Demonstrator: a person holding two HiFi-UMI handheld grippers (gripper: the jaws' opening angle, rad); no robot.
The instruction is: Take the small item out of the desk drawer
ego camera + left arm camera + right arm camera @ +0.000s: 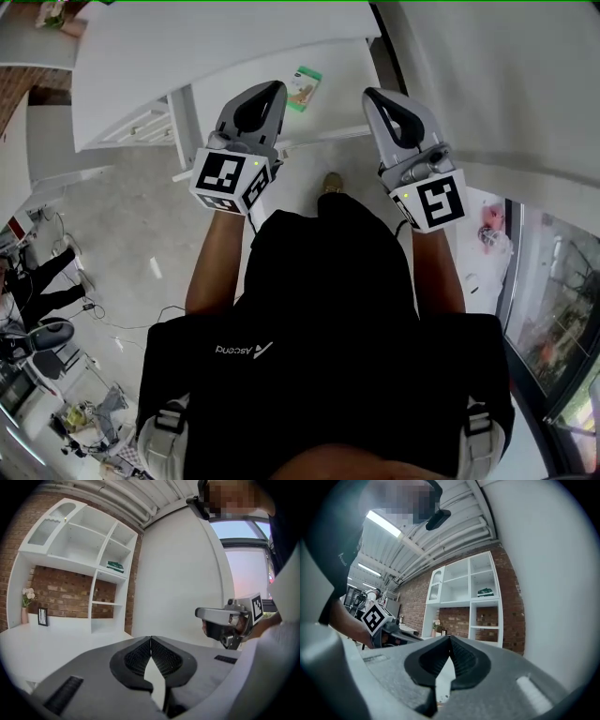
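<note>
The white desk (187, 52) lies ahead at the upper left of the head view, with its drawer fronts (141, 127) below the top's edge. No small item shows at the drawers. Both grippers are held up side by side before the person's chest, away from the desk. My left gripper (276, 86) is shut, its ribbed pads meeting at the tip (150, 638) with nothing between them. My right gripper (369, 94) is also shut and empty (450, 637). Each gripper view catches the other gripper off to the side.
A white shelf unit (93, 550) stands on a brick wall, with a green packet (114, 566) on one shelf. A vase of flowers (26, 606) and a small frame (42, 616) stand on the desk. A white wall (487, 84) rises at the right. Cluttered floor lies far left.
</note>
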